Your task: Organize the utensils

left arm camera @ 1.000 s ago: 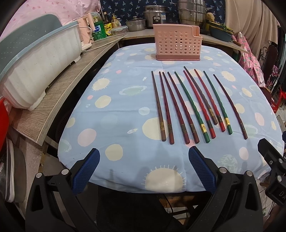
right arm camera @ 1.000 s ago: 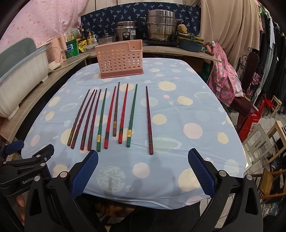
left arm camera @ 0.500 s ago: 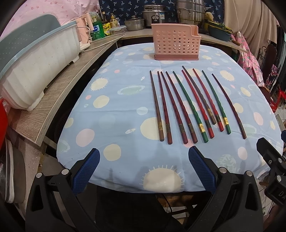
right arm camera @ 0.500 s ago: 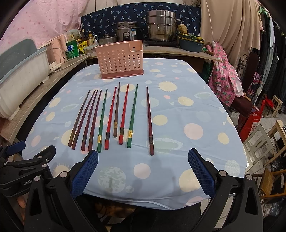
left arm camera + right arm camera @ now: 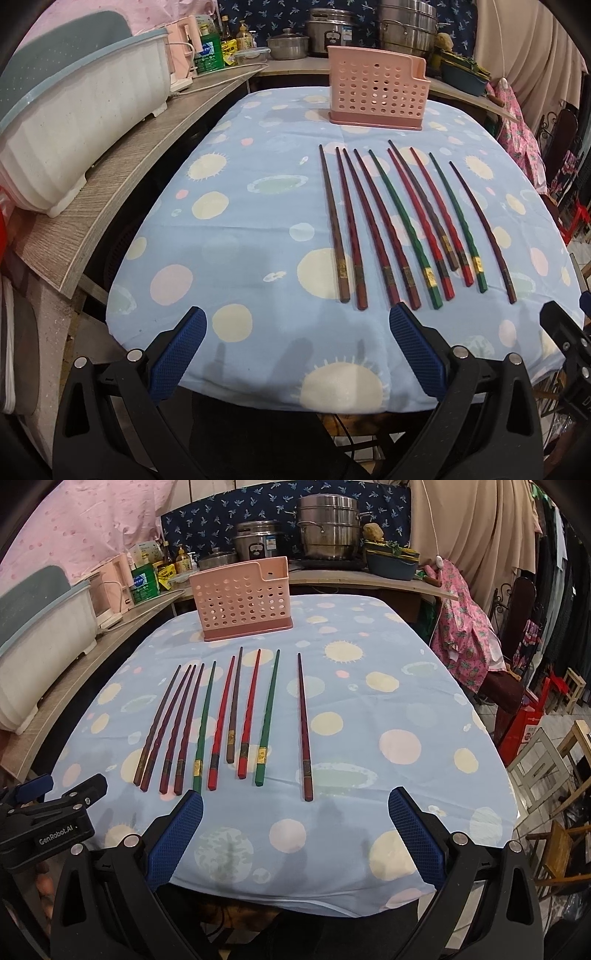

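Note:
Several chopsticks [image 5: 406, 221] [image 5: 229, 716] in red, green and brown lie side by side on the blue dotted tablecloth [image 5: 236, 236] [image 5: 369, 709], thick ends toward me. A single dark red chopstick [image 5: 304, 727] lies a little apart on the right of the row. Behind them a pink perforated utensil holder [image 5: 376, 94] [image 5: 243, 600] stands upright. My left gripper [image 5: 295, 350] hovers open over the table's near edge, just short of the chopstick ends. My right gripper [image 5: 295, 830] is open too, near the lone chopstick's end. Nothing is between either pair of fingers.
A wooden counter [image 5: 110, 177] runs along the left with a large white tub [image 5: 74, 107]. Pots [image 5: 328, 528], bottles and a pink kettle [image 5: 114, 587] crowd the back shelf. Chairs and stools [image 5: 546, 768] stand off the table's right side.
Both grippers have moved slightly forward toward the chopsticks, which now sit closer to the fingertips. Both stay open; nothing on the table has moved.

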